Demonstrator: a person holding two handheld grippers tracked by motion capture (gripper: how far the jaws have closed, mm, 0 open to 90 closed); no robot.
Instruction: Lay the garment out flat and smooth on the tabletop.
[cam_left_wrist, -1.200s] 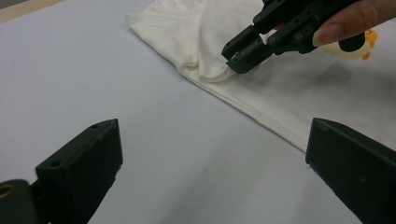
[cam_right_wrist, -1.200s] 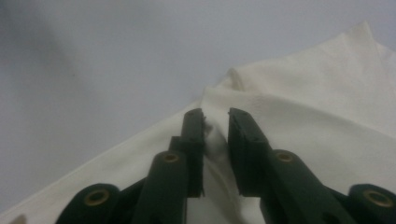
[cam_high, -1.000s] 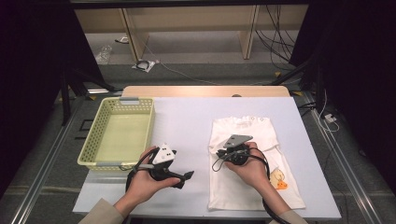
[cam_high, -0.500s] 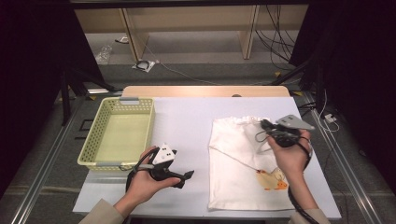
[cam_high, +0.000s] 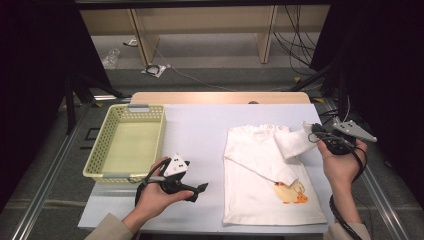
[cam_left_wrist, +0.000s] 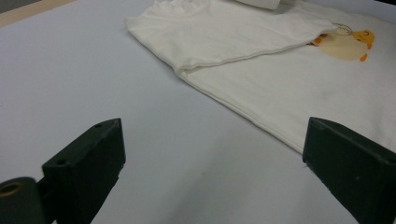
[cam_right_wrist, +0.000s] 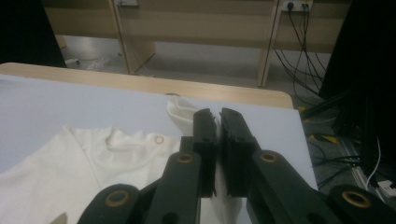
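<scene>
At table's right edge (cam_high: 320, 107) | right claw (cam_high: 311, 131) pinches sleeve (cam_high: 292, 142)

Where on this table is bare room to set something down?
Free: the strip between the basket and the shirt, and the far band beyond the shirt's collar. Crowded: the right edge, where the right claw pinches a sleeve.

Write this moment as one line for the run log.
right gripper: shut on sleeve, lifted off shirt | left gripper: open, holds nothing, near basket | other sleeve: folded across shirt
</scene>
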